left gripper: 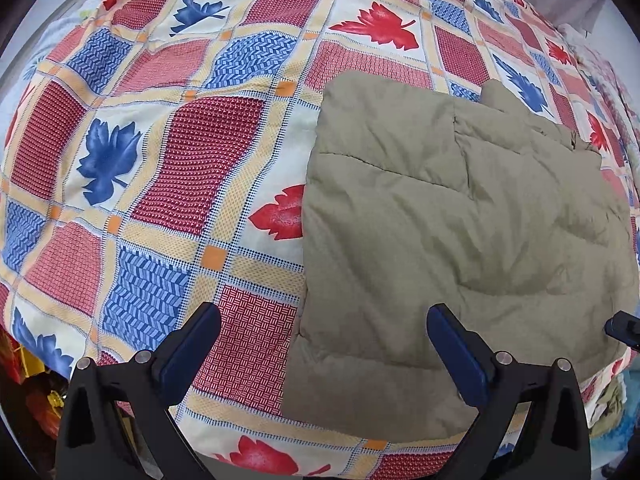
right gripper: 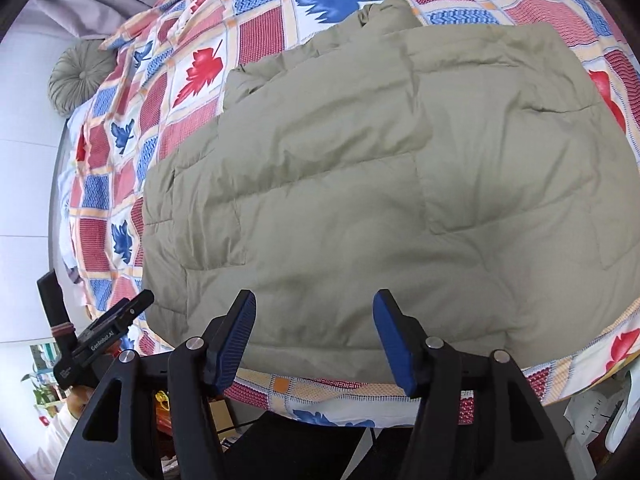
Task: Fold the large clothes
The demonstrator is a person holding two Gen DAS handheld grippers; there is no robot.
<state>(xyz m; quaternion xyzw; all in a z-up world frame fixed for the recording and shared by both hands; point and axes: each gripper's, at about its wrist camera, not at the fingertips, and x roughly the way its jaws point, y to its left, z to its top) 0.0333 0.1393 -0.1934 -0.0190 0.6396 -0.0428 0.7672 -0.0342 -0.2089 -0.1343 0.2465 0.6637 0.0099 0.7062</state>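
An olive-green padded jacket [right gripper: 360,184] lies folded into a rough rectangle on the patterned bedspread [left gripper: 168,168]. In the left wrist view the jacket [left gripper: 460,232] fills the right half. My left gripper [left gripper: 324,320] is open and empty, held above the jacket's left edge near the bed's front. My right gripper [right gripper: 314,308] is open and empty, held above the jacket's near hem. The left gripper also shows in the right wrist view [right gripper: 108,320] at the lower left, beside the jacket's left side.
The bedspread has red and blue leaf squares and hangs over the bed's front edge [right gripper: 360,396]. A round grey cushion [right gripper: 80,76] lies at the far left by the wall. Bags and clutter [right gripper: 592,420] sit on the floor below the bed.
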